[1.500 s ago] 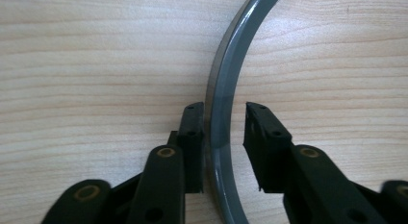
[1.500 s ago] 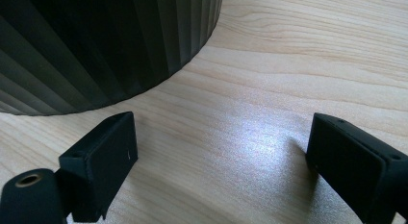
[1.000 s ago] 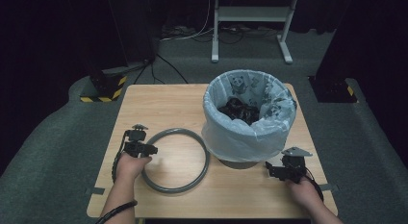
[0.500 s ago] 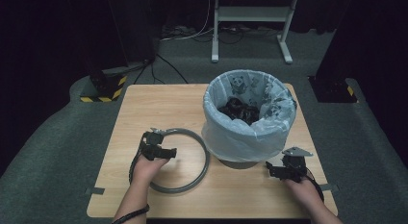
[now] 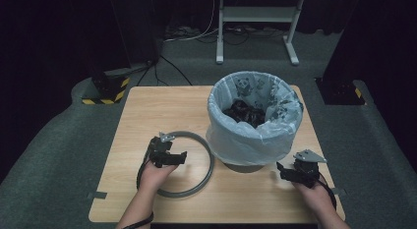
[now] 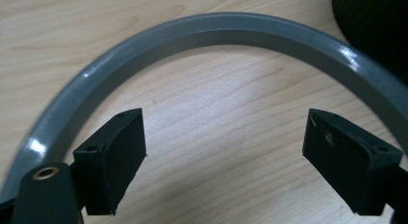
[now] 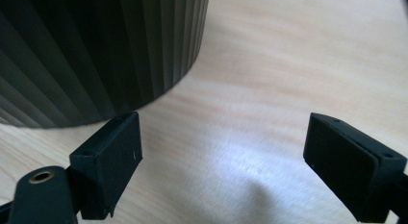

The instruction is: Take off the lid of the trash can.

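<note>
Grey ring (image 5: 186, 163) lies flat on the table (image 5: 147, 111), not yet fitted over the bag (image 5: 255, 135) on the bin (image 7: 96, 51), while the left gripper (image 5: 169, 157), jaws just opened and empty, hovers inside its arc, and the right gripper (image 5: 290, 172) waits open beside the bin's base.

We note the desk (image 5: 147, 116) is pale wood-grain with a smooth, slightly sheened finish. The grey ring (image 6: 231, 31) looks like smooth, glossy plastic; the bin (image 7: 86, 56) is dark, ribbed and matt, lined with a thin, crinkled printed plastic bag (image 5: 255, 135). The hand-held gripper (image 6: 226, 156) pads appear matt black.
</note>
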Available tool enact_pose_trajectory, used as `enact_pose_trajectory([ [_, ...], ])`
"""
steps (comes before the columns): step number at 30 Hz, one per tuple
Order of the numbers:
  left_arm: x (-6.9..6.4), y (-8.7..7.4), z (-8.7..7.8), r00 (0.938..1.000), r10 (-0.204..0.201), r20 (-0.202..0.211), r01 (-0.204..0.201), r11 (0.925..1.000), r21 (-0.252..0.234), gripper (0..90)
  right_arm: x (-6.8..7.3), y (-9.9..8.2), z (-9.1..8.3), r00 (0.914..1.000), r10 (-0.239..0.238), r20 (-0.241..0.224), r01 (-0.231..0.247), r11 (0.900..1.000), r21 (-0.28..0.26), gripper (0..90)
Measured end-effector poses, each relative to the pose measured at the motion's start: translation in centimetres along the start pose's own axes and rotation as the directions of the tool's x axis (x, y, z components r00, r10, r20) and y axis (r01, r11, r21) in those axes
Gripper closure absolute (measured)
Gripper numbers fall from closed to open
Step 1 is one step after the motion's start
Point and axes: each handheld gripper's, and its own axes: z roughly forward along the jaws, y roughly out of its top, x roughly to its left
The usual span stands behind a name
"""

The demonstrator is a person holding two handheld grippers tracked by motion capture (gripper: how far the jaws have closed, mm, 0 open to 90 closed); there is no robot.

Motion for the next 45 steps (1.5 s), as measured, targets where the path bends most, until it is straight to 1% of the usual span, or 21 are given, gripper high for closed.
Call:
enact_pose_trajectory([
  [1,-0.1,-0.1,0.1,0.9999,0.000,0.012,0.000,1.0000,0.003,15.1,0.0,0.1,-0.3,1.0000,-0.003,0.006,0.003,0.9999,-0.014,13.3],
  [3,-0.4,-0.2,0.2,0.9997,0.021,0.014,-0.021,0.9998,0.000,15.0,0.0,0.3,-0.7,0.9999,-0.006,0.013,0.007,0.9993,-0.037,13.5],
  [7,-1.2,-0.1,-0.1,0.9980,0.047,0.042,-0.046,0.9984,-0.032,15.0,-0.5,0.9,-2.0,0.9991,0.004,0.043,-0.001,0.9959,-0.090,13.7],
  [9,-1.4,-0.1,-0.3,0.9973,0.058,0.045,-0.057,0.9975,-0.041,15.0,-0.7,1.0,-2.5,0.9986,0.011,0.051,-0.005,0.9943,-0.107,13.7],
  [12,-1.6,0.0,-0.6,0.9969,0.048,0.063,-0.044,0.9972,-0.061,15.0,-1.2,1.3,-3.3,0.9982,0.015,0.058,-0.007,0.9910,-0.134,13.6],
  [15,-1.8,0.3,-0.9,0.9968,0.052,0.060,-0.047,0.9956,-0.081,14.9,-1.3,1.6,-4.0,0.9975,0.012,0.070,-0.001,0.9874,-0.158,13.6],
  [18,-2.0,0.7,-1.2,0.9978,0.032,0.059,-0.026,0.9947,-0.100,14.3,-1.5,1.9,-4.6,0.9969,0.000,0.078,0.015,0.9815,-0.191,13.6],
  [20,-2.1,0.8,-1.4,0.9981,0.025,0.056,-0.019,0.9933,-0.114,14.2,-1.5,2.1,-4.8,0.9971,-0.010,0.076,0.025,0.9795,-0.200,13.6],
  [22,-2.4,1.0,-1.7,0.9983,0.024,0.053,-0.016,0.9897,-0.142,14.1,-1.5,2.3,-5.1,0.9966,-0.022,0.080,0.039,0.9765,-0.212,13.6],
  [25,-2.7,1.2,-2.4,0.9978,0.023,0.062,-0.011,0.9837,-0.179,14.1,-1.5,2.6,-5.7,0.9953,-0.032,0.091,0.053,0.9698,-0.238,13.6],
  [28,-2.9,1.3,-3.0,0.9975,0.028,0.065,-0.013,0.9767,-0.214,14.1,-1.6,3.0,-6.4,0.9943,-0.025,0.104,0.052,0.9608,-0.272,13.6],
  [33,-3.3,1.7,-4.2,0.9959,0.042,0.080,-0.017,0.9590,-0.283,14.2,-1.6,3.6,-7.3,0.9924,-0.003,0.123,0.044,0.9426,-0.331,13.5],
  [34,-3.3,1.7,-4.6,0.9955,0.042,0.085,-0.014,0.9525,-0.304,14.2,-1.5,3.6,-7.5,0.9924,-0.002,0.123,0.044,0.9403,-0.338,13.5],
  [35,-3.4,1.8,-4.8,0.9957,0.037,0.084,-0.008,0.9477,-0.319,14.2,-1.5,3.7,-7.6,0.9920,-0.001,0.126,0.046,0.9366,-0.347,13.5],
  [36,-3.5,1.9,-5.0,0.9963,0.041,0.076,-0.014,0.9451,-0.327,14.4,-1.4,3.8,-7.8,0.9920,-0.004,0.126,0.049,0.9332,-0.356,13.5],
  [37,-3.5,1.9,-5.1,0.9968,0.042,0.069,-0.017,0.9443,-0.329,14.5,-1.4,3.9,-7.9,0.9918,-0.011,0.127,0.057,0.9314,-0.360,13.4],
  [39,-3.7,2.0,-5.4,0.9968,0.047,0.064,-0.022,0.9371,-0.348,14.5,-1.3,4.1,-8.0,0.9916,-0.016,0.128,0.062,0.9286,-0.366,13.3],
  [40,-3.8,2.0,-5.5,0.9966,0.048,0.066,-0.021,0.9318,-0.362,14.5,-1.2,4.1,-8.1,0.9917,-0.018,0.127,0.064,0.9264,-0.371,13.2],
  [43,-3.9,2.1,-5.8,0.9963,0.062,0.060,-0.034,0.9203,-0.390,14.5,-1.1,4.3,-8.3,0.9913,-0.019,0.130,0.068,0.9214,-0.383,13.0],
  [44,-4.0,2.1,-5.9,0.9960,0.063,0.063,-0.032,0.9149,-0.402,14.5,-1.1,4.3,-8.4,0.9911,-0.020,0.131,0.069,0.9199,-0.386,13.1],
  [45,-4.1,2.2,-6.0,0.9961,0.060,0.065,-0.029,0.9117,-0.410,14.5,-1.0,4.4,-8.5,0.9913,-0.021,0.130,0.071,0.9168,-0.393,13.1],
])
